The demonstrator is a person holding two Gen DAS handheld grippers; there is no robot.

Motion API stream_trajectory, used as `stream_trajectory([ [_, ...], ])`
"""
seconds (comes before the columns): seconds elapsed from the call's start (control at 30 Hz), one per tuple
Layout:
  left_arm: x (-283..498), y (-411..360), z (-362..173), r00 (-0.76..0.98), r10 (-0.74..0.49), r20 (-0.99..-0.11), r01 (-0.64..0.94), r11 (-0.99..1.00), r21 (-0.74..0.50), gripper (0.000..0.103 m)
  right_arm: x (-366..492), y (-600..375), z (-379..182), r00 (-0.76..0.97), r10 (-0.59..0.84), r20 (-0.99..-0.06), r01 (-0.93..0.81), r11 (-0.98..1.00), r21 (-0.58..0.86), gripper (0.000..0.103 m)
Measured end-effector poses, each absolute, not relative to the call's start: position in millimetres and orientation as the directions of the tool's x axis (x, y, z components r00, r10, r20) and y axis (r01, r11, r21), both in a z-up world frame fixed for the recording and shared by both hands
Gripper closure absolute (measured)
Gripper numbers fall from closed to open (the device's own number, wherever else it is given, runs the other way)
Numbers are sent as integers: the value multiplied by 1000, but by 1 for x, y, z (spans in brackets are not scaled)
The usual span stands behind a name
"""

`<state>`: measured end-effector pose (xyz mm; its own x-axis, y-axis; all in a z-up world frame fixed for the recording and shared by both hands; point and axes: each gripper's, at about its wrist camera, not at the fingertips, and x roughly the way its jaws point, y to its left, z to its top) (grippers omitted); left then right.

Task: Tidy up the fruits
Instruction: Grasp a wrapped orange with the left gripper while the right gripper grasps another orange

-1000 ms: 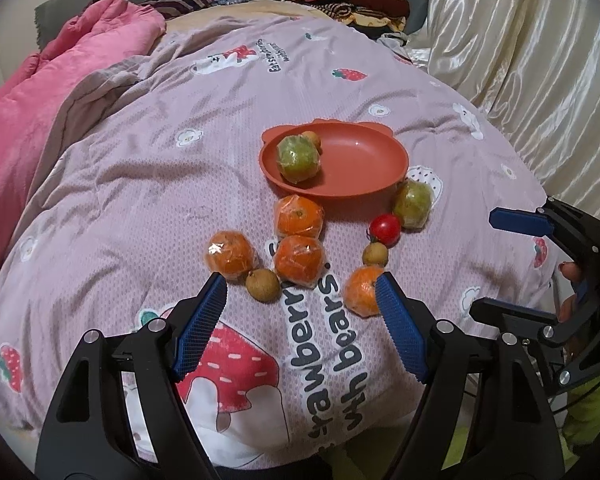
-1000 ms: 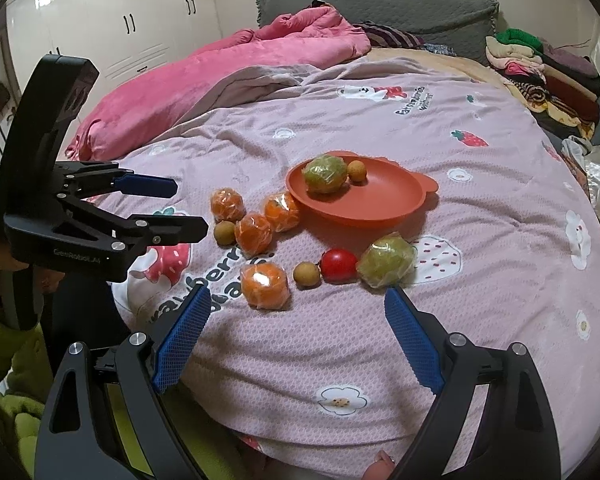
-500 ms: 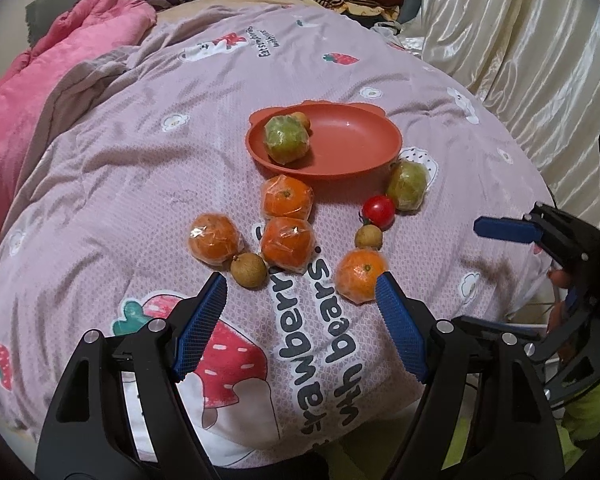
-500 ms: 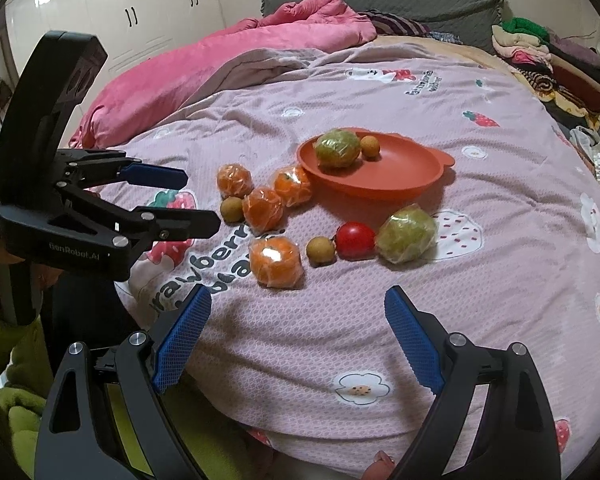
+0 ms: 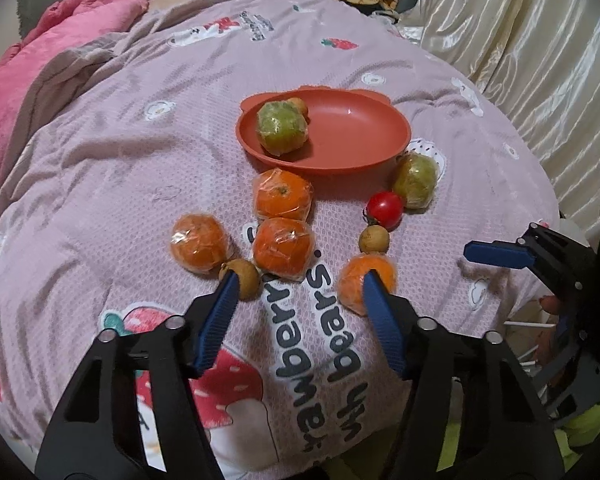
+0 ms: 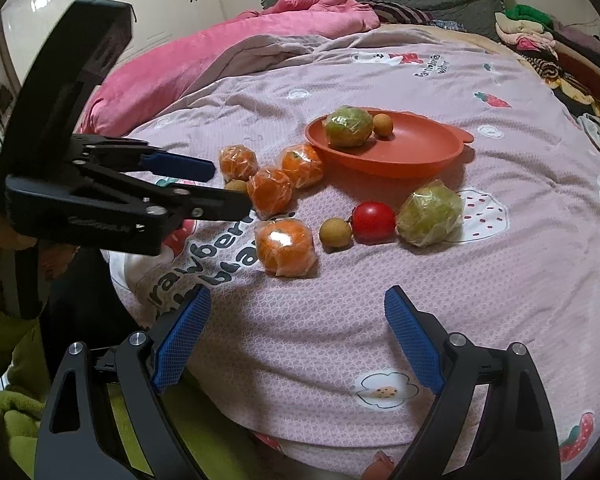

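An orange-red plate [image 5: 364, 140] on the bed holds a wrapped green fruit [image 5: 282, 128] and a small brown fruit [image 5: 300, 106]. In front of it lie several wrapped oranges [image 5: 284, 248], two small brown fruits [image 5: 374, 239], a red tomato [image 5: 385, 209] and another wrapped green fruit [image 5: 415, 185]. My left gripper [image 5: 302, 280] hovers over the near oranges, its jaws closing with nothing gripped between them. My right gripper [image 6: 298, 294] hangs wide open and bare above the bedspread, short of the nearest orange [image 6: 286, 246]. In the right wrist view, the left gripper [image 6: 228, 188] reaches in from the left.
The fruits lie on a pink printed bedspread [image 5: 120, 168] that drops off at its near edge. A pink quilt [image 6: 228, 52] is heaped at the back left. Folded clothes [image 6: 548, 44] are stacked at the back right, with a cream curtain [image 5: 520, 40] beside the bed.
The left jaws have narrowed. Both grippers have sunk a little toward the fruits, which now look larger. No fruit has moved.
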<state>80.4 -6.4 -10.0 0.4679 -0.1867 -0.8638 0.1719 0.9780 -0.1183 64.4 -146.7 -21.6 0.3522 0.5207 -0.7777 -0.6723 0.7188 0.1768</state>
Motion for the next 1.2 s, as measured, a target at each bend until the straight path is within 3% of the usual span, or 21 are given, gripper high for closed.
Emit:
stream_trajectory([
  [0.13, 94, -8, -17, 445, -194, -874, 189, 975, -120, 63, 67, -146, -25, 345, 528, -776, -671, 717, 189, 22],
  [0.23, 103, -9, -21, 428, -193, -883, 196, 974, -118, 63, 69, -144, -28, 339, 527, -780, -670, 717, 193, 26],
  [0.4, 111, -8, -27, 417, -181, -891, 198, 975, -105, 65, 72, -137, -33, 317, 539, -780, -677, 705, 211, 46],
  [0.57, 116, -7, -30, 408, -180, -895, 204, 974, -102, 65, 78, -127, -39, 299, 554, -777, -681, 694, 233, 55],
  [1.2, 124, -6, -39, 391, -186, -902, 209, 972, -110, 65, 95, -110, -52, 301, 569, -765, -699, 677, 229, 64],
])
